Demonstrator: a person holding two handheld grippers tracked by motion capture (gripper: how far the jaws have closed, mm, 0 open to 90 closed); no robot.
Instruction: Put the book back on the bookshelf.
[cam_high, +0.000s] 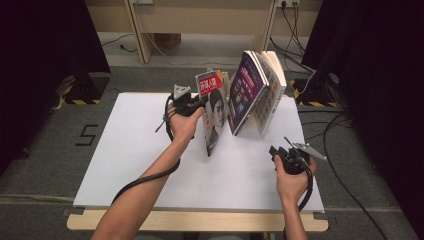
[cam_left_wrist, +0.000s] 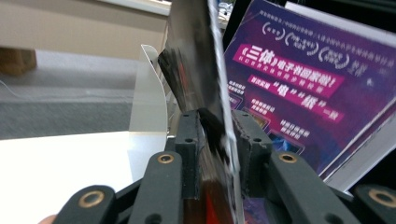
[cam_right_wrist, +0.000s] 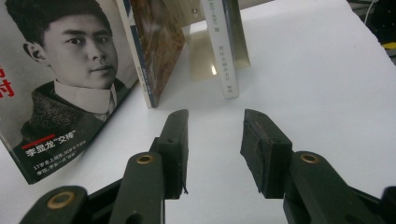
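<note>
A thin book with a portrait cover (cam_high: 212, 117) stands tilted on the white table (cam_high: 130, 150), to the left of the other books. My left gripper (cam_high: 202, 102) is at its upper edge. In the left gripper view the book's edge (cam_left_wrist: 196, 60) runs between the two black jaws of the left gripper (cam_left_wrist: 217, 121), which stand slightly apart around it. My right gripper (cam_high: 274, 152) rests low at the front right of the table. In its own view the right gripper (cam_right_wrist: 215, 121) is open with nothing between its jaws, and the portrait cover (cam_right_wrist: 70, 79) lies ahead to the left.
A purple book (cam_high: 246, 90) leans behind the portrait book, with pale books (cam_high: 272, 85) stacked against it. A clear bookend (cam_left_wrist: 149, 93) stands behind them. Cables and stands lie on the floor around the table, and black curtains hang on both sides.
</note>
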